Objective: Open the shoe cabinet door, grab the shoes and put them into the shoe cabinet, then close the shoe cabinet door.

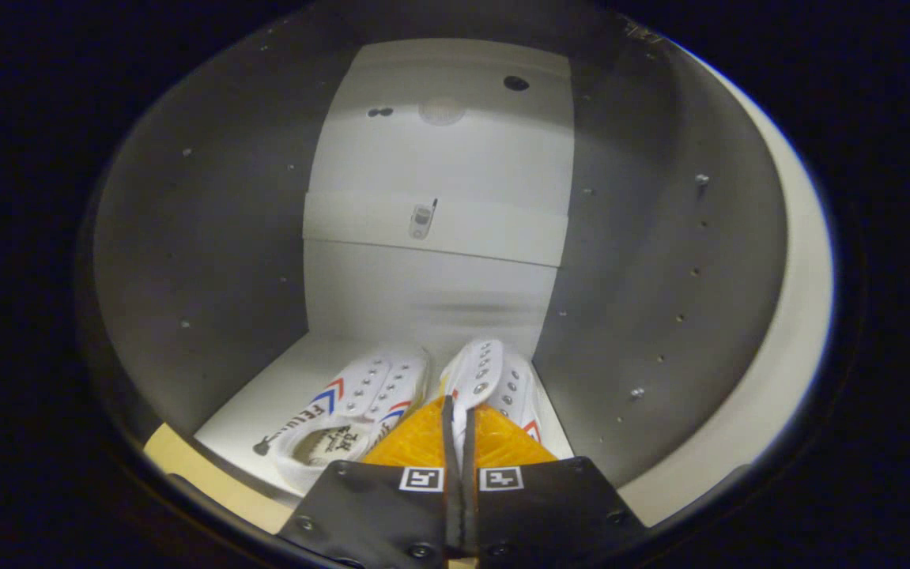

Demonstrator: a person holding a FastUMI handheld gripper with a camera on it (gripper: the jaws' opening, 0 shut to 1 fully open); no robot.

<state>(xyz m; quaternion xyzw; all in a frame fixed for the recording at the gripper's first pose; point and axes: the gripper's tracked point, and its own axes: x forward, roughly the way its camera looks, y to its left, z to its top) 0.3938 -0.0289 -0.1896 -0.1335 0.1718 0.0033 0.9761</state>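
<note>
I am looking into the open shoe cabinet (209, 237). Two white lace-up shoes with red and blue chevrons lie side by side on its pale floor (257, 407), toes toward the back panel. The left shoe (352, 407) lies free, just ahead and to the left of my fingers. The right shoe (494, 375) runs straight ahead of my fingertips, and its near edge passes into the narrow slit between them. My gripper (457, 409) is shut on that edge, and the fingers hide the shoe's heel.
Grey side walls with rows of small holes close in at left and right (644, 261). A white back panel (439, 150) carries a horizontal rail with a small metal fitting (421, 221). The cabinet's pale front edge (798, 316) curves along the right.
</note>
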